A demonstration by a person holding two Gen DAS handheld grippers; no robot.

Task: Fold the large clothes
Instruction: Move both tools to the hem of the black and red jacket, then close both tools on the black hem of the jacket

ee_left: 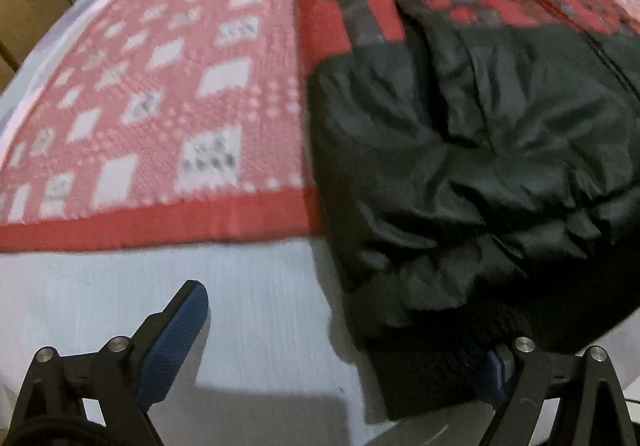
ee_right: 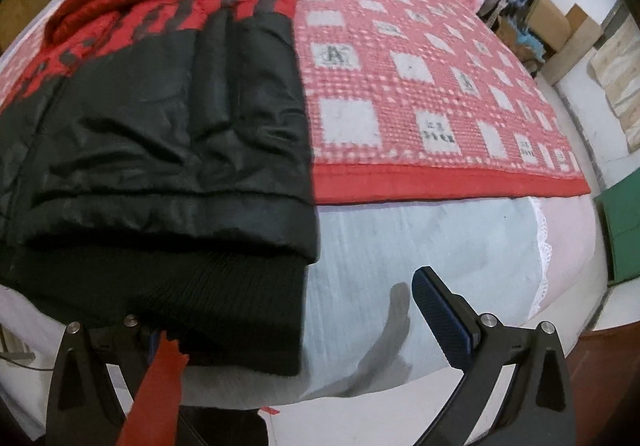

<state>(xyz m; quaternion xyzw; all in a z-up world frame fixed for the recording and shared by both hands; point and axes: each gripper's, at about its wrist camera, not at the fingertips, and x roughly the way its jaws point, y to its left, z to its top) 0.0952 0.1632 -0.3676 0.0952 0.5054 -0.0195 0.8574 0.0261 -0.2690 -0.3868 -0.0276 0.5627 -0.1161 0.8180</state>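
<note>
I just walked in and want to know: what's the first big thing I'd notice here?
The big puffy black-and-red jacket lying folded on the bed grabs the eye first, its ribbed black hem hanging toward the near edge. Beside it spreads a red-and-white checked blanket. Up close, the open left claw and open right claw each sit at a corner of the hem.

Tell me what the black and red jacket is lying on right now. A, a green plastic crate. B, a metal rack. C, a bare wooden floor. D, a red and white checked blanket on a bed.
D: the jacket lies across the red and white checked blanket, its ribbed hem reaching onto the pale sheet at the near edge.
</note>
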